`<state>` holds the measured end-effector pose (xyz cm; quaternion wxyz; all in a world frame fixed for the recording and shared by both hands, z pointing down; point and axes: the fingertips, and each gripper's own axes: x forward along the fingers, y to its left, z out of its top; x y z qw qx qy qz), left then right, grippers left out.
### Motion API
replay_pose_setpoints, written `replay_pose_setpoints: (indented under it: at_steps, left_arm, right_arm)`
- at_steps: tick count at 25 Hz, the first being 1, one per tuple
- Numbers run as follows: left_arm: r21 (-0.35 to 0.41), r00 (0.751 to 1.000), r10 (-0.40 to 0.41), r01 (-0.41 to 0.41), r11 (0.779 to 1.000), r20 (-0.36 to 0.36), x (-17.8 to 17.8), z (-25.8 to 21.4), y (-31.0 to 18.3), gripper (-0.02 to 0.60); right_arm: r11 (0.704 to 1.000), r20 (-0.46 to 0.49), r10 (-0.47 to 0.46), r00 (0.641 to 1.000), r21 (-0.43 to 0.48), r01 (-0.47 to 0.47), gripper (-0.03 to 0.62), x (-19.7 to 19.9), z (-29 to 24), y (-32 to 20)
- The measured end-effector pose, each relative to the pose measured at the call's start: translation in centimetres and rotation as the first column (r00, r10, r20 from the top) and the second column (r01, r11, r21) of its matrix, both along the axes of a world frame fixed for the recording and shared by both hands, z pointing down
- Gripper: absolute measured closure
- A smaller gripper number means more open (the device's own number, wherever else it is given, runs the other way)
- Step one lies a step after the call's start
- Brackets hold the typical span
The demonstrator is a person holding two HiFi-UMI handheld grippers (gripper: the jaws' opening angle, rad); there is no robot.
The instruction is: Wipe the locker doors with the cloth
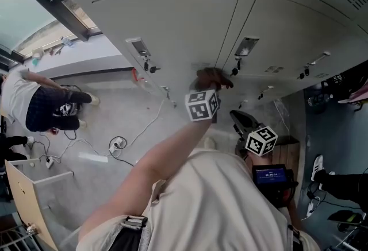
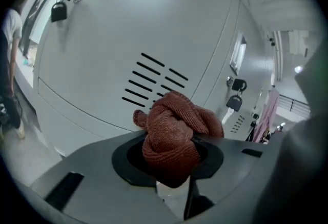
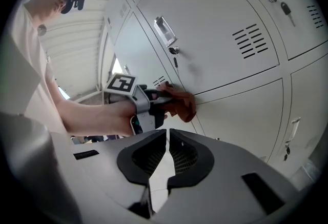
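Note:
A bunched reddish-brown cloth [image 2: 174, 133] fills my left gripper [image 2: 172, 164], which is shut on it. The cloth [image 1: 211, 78] is pressed against a grey locker door [image 1: 172, 20], just below the door's vent slots [image 2: 154, 80]. In the right gripper view the cloth [image 3: 180, 103] touches the seam between two doors, held by the left gripper [image 3: 148, 106] with its marker cube. My right gripper [image 3: 168, 159] hangs back from the lockers, jaws shut with nothing between them. It shows in the head view as a marker cube at lower right [image 1: 261, 139].
Keys and tags hang from the locker locks [image 1: 237, 66] [image 2: 58, 11] [image 2: 234, 101]. A person [image 1: 49, 106] crouches at the left by cables and a socket strip [image 1: 118, 143]. A wooden panel [image 1: 23, 186] stands at the lower left. More locker doors [image 3: 230, 28] surround the wiped one.

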<state>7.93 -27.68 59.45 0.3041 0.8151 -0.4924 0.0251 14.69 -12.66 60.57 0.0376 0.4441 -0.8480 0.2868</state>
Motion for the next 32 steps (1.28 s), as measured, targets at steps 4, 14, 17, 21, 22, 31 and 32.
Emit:
replay_pose_setpoints:
  at_steps: [4,14,17,21,22,31,32]
  left_arm:
    - [0.055,0.994,-0.029,0.023,0.998,0.108,-3.9,0.9,-0.5,0.477]
    - [0.209,0.928,-0.190,0.126,0.970,0.321,-20.2,-0.1,-2.6,0.477]
    - [0.268,0.904,-0.200,0.100,0.958,0.378,-23.7,-1.3,-3.1,0.474]
    - [0.328,0.901,-0.231,0.106,0.939,0.368,-27.2,-3.0,-3.5,0.474]
    - [0.340,0.915,-0.205,0.081,0.937,0.347,-27.2,-3.4,-3.3,0.474]
    - [0.346,0.967,0.061,-0.147,0.927,0.247,-21.1,-5.2,5.3,0.474]
    - [0.342,0.972,0.063,-0.140,0.929,0.228,-20.8,-5.3,6.2,0.474]
  right_arm:
    - [1.000,0.000,-0.004,1.000,-0.006,0.004,0.565,-0.8,0.0,0.0]
    - [0.999,-0.002,-0.042,0.999,0.002,0.042,0.565,-5.4,0.0,1.0]
    - [0.999,-0.007,-0.037,0.999,0.009,0.037,0.565,-6.4,0.0,1.6]
    - [0.999,-0.011,-0.030,0.999,0.039,0.030,0.565,-7.4,-0.7,2.6]
    - [0.998,-0.013,-0.027,1.000,0.049,0.028,0.565,-7.6,-0.9,2.8]
    - [0.970,-0.015,0.035,0.999,0.243,-0.030,0.565,-6.7,-6.1,2.3]
    - [0.965,-0.012,0.038,0.999,0.260,-0.033,0.566,-6.6,-6.6,2.2]
